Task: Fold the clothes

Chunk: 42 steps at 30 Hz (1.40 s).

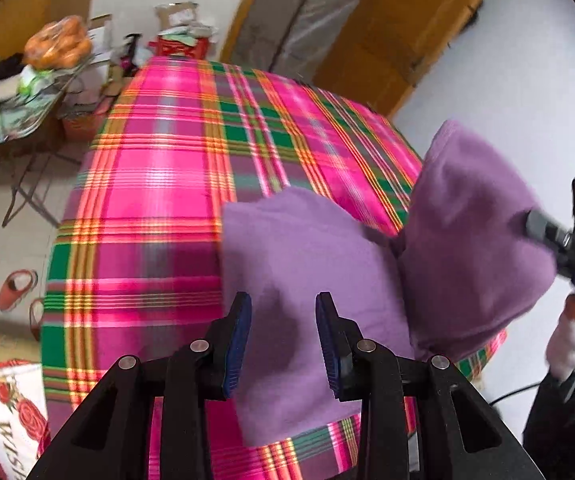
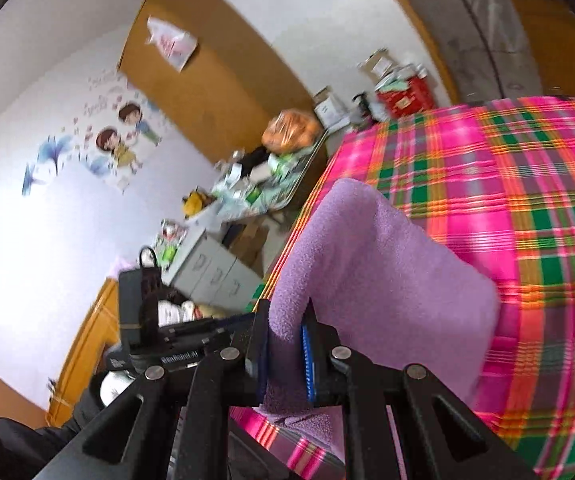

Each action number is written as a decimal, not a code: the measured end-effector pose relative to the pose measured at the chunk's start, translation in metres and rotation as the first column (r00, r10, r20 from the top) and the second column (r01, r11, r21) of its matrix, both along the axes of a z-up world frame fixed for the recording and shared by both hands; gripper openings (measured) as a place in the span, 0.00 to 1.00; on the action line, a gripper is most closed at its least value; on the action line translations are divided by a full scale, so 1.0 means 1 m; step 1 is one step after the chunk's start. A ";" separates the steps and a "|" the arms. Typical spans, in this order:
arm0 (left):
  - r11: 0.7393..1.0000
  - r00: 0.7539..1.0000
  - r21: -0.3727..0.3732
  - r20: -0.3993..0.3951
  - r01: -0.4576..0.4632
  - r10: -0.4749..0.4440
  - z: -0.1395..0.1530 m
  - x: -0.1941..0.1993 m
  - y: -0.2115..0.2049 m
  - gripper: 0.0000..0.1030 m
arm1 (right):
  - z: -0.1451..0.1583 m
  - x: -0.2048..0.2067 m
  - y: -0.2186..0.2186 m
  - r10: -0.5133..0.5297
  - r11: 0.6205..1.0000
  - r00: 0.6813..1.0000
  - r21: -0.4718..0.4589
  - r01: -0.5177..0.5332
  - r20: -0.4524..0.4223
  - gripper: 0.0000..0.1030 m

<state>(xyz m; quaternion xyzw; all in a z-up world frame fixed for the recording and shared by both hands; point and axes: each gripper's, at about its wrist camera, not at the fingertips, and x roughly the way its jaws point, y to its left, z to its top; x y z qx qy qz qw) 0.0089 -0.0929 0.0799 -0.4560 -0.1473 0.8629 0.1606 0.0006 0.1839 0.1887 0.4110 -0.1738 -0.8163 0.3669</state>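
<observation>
A purple fleece garment (image 1: 307,248) lies on the pink-and-green plaid bedspread (image 1: 159,184). In the left wrist view its right part is raised off the bed in a fold. My left gripper (image 1: 283,300) hovers over the flat part, open, and nothing sits between its blue pads. My right gripper (image 1: 539,224) comes in from the right edge, held by a white-gloved hand (image 1: 567,344), and pinches the raised fold. The right wrist view shows the right gripper (image 2: 287,320) shut on the purple garment (image 2: 387,264), which drapes away from the fingers toward the bedspread (image 2: 527,208).
A cluttered folding table (image 1: 11,112) with an orange bag (image 1: 57,42) stands left of the bed. Red slippers (image 1: 15,288) lie on the floor, and a rose-print cushion (image 1: 3,412) is at the lower left. A wooden headboard (image 1: 399,32) and white wall are behind.
</observation>
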 end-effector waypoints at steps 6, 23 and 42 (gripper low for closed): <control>0.996 0.997 0.054 0.004 -0.077 0.077 0.000 0.007 -0.035 0.34 | -0.044 -0.019 -0.068 0.093 0.990 0.991 0.099 -0.102 0.092 0.17; 0.989 0.994 0.135 0.091 0.055 -0.067 -0.030 0.008 -0.024 0.40 | -0.093 -0.005 -0.017 0.010 1.000 0.989 0.020 -0.013 0.150 0.29; 0.994 0.980 0.103 0.188 0.049 -0.067 -0.056 -0.006 0.010 0.10 | -0.109 -0.002 0.057 -0.104 0.992 0.977 -0.057 0.116 0.184 0.29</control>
